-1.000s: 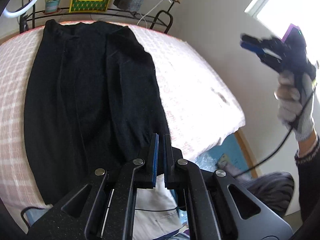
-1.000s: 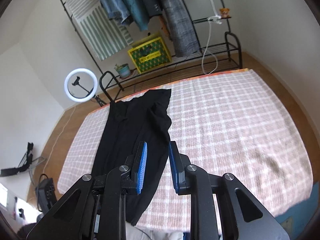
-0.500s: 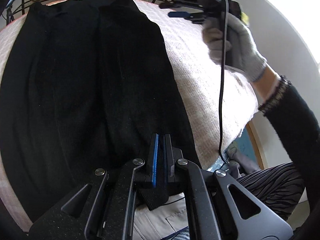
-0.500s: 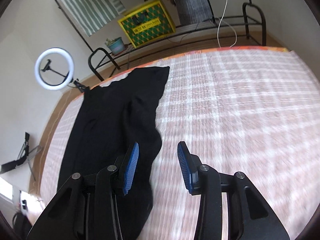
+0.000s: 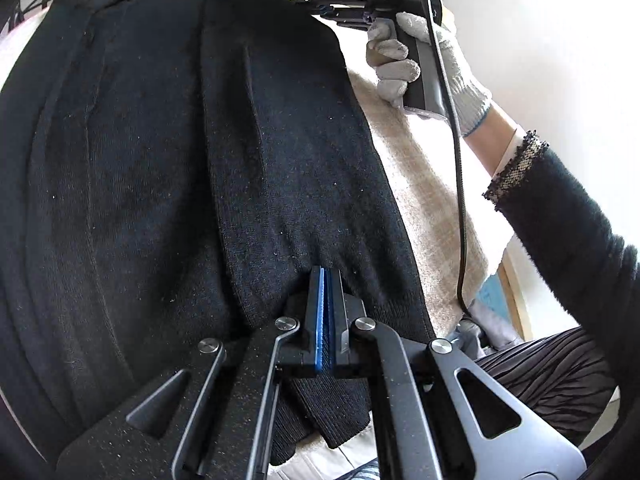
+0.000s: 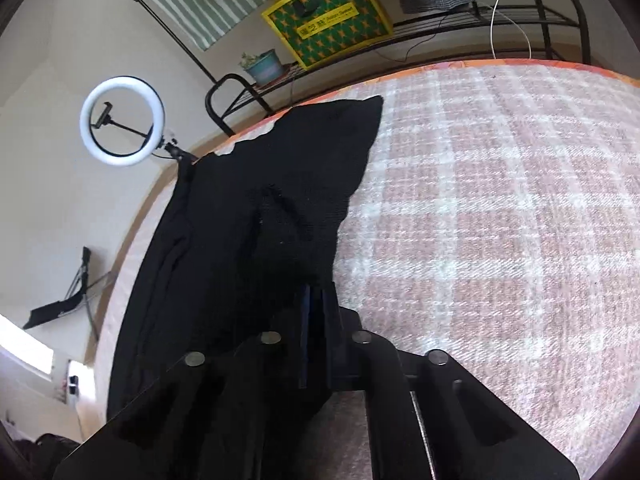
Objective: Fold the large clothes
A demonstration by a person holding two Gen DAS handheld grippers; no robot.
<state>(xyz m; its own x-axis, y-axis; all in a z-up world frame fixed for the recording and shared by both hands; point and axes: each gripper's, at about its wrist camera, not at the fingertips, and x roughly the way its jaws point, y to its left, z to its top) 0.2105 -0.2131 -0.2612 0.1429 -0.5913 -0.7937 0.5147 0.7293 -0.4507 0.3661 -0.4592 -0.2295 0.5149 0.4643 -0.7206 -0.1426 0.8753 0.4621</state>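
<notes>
A large black garment lies lengthwise on the pink checked bed cover. My left gripper is shut on its near hem, and a ribbed fold hangs down between and below the fingers. In the left wrist view my right gripper sits at the garment's far right edge, held by a gloved hand. In its own view the right gripper has its jaws together on the black garment right at that edge, low over the cover.
A metal rack behind the bed carries a yellow-green box and a plant pot. A ring light stands at the left. The person's dark sleeve and lap are at the bed's right corner.
The right gripper came down from mid-air to the garment's right edge, opened wider on the way, then closed there. The left gripper sank closer to the garment, still shut on the hem.
</notes>
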